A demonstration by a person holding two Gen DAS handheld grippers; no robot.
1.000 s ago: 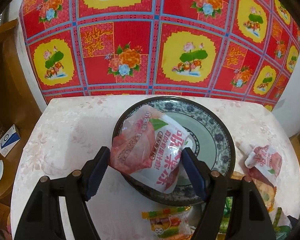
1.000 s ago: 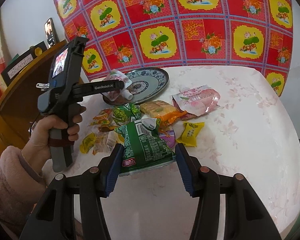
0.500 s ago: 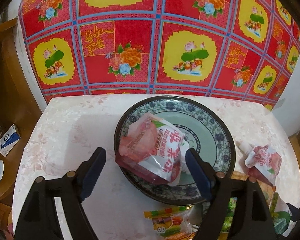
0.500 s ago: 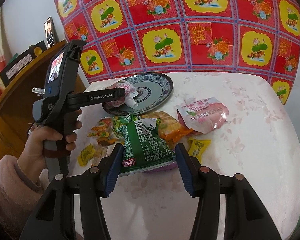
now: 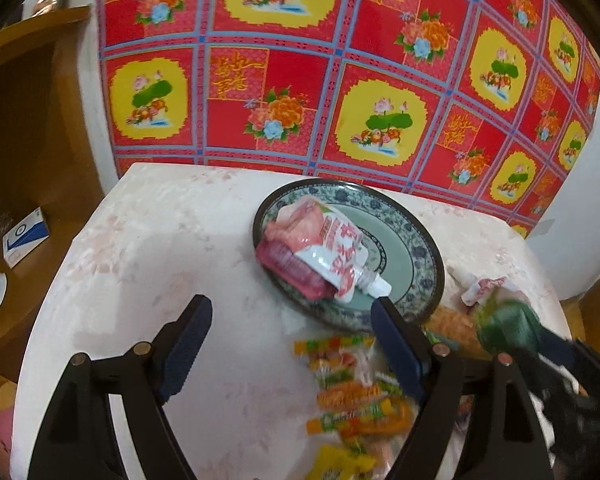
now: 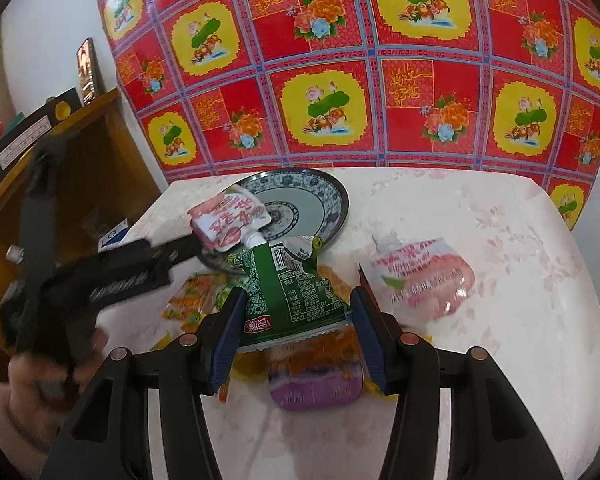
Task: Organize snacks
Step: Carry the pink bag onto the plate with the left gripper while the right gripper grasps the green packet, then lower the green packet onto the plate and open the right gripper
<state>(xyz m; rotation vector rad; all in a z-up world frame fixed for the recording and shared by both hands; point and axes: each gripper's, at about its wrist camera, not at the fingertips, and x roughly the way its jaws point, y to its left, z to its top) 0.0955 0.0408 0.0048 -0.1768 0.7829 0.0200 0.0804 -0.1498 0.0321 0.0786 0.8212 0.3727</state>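
My right gripper [image 6: 296, 332] is clamped on a green snack bag [image 6: 290, 288], glossy crinkled foil with a white nutrition panel and barcode, held above the pile. My left gripper [image 5: 288, 344] stands wide with nothing between its ribbed blue pads [image 5: 188, 348], over the pale floral tablecloth [image 5: 160, 248]. Just beyond its right finger lies a round glazed plate [image 5: 416, 248] with a blue patterned rim; a soft pink-and-white spouted pouch [image 5: 320, 248] rests on its near-left side, cap toward me. A second pink pouch [image 6: 420, 276] lies flat on the cloth, right of the green bag. Small yellow and orange wrapped candies [image 5: 348, 392] scatter near the plate, blurred.
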